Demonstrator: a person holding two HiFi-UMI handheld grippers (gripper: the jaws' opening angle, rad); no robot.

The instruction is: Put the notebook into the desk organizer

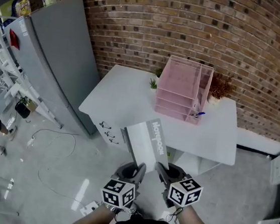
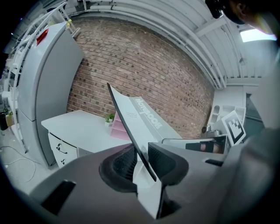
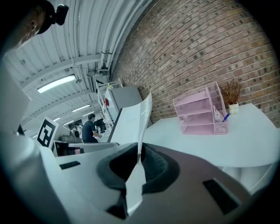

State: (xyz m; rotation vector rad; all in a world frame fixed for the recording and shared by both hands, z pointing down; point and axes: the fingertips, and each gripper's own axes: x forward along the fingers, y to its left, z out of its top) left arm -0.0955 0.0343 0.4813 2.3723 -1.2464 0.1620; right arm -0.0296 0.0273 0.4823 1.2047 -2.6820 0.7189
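A grey-and-white notebook (image 1: 149,143) is held in the air in front of the white desk (image 1: 126,102), tilted up toward it. My left gripper (image 1: 135,172) is shut on its near left edge and my right gripper (image 1: 161,171) on its near right edge. In the left gripper view the notebook (image 2: 141,117) rises from between the jaws of that gripper (image 2: 140,156). The right gripper view shows a thin edge of the notebook (image 3: 131,118) pinched in its gripper (image 3: 139,158). The pink desk organizer (image 1: 182,89) stands at the back of the desk, also seen as pink trays (image 3: 200,111).
A tall grey cabinet (image 1: 51,47) stands left of the desk against the brick wall (image 1: 191,24). A small green plant (image 1: 153,84) and a dried plant (image 1: 220,87) flank the organizer; a blue pen (image 1: 199,114) sits in its side slot. Cables (image 1: 55,144) lie on the floor.
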